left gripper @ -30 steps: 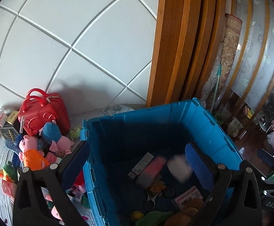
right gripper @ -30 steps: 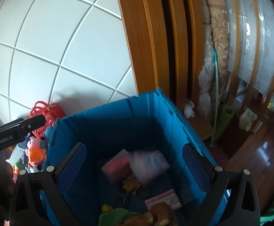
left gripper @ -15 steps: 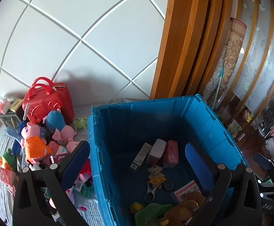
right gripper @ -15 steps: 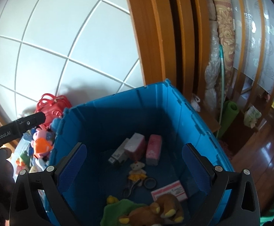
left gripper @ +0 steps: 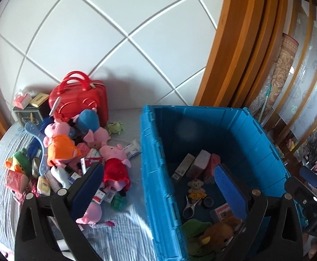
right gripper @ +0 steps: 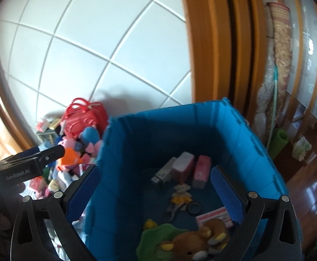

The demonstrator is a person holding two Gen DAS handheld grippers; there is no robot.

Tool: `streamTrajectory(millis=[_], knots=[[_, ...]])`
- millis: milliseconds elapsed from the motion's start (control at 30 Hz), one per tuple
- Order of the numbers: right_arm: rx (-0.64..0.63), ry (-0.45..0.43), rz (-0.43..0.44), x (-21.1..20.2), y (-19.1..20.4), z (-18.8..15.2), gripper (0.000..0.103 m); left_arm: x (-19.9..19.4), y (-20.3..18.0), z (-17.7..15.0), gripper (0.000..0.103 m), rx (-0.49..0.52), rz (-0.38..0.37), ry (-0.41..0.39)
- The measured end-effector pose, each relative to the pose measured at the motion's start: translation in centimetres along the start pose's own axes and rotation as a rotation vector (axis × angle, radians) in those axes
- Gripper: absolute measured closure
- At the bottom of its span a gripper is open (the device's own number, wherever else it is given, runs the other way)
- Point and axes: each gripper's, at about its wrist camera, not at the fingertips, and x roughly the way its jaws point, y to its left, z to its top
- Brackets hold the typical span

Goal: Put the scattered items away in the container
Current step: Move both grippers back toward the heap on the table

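White-tiled wall behind, both the left gripper and right gripper hang wide-jawed, empty; next grasp should centre squarely on the red-dressed pig plush beside the blue container.

Crate: we see it at the right of the table, its far corner toward the wooden frame.
Inside crate: boxes lie toward the far wall; the small doll sits before them, the scissors nearer us, the plush bear nearest.
Left of crate: we find the toy pile on the table, apart from the crate wall.
Behind pile: the suitcase stands against the tiled wall.
Left of suitcase: a tin with small boxes on top.
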Motion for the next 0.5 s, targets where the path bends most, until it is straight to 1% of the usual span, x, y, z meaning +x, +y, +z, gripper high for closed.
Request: streamTrajectory(millis=[67, 167, 300, 400, 500], knots=[[-0.023, 0.002, 0.013, -0.2, 1.9, -0.4, 0.0, -0.5, 1.7, -0.6, 0.0, -0.014, 0.008, 0.003], [-0.056, 0.007, 0.035, -0.2, 5.2, -1.0, 0.0, -1.3, 4.7, -1.9, 0.0, -0.02, 0.04, 0.0], [-0.097, 0.033, 0.057, 0.7, 9.9, -2.0, 0.0, -2.0, 9.1, -4.0, 0.0, -0.043, 0.067, 0.018], [-0.118, 0.053, 0.073, 1.6, 13.5, -2.9, 0.0, -2.3, 13.1, -5.7, 0.0, -0.074, 0.094, 0.037], [-0.155, 0.071, 0.083, 2.3, 17.2, -3.9, 0.0, -2.3, 17.6, -7.5, 0.0, -0.12, 0.136, 0.062]])
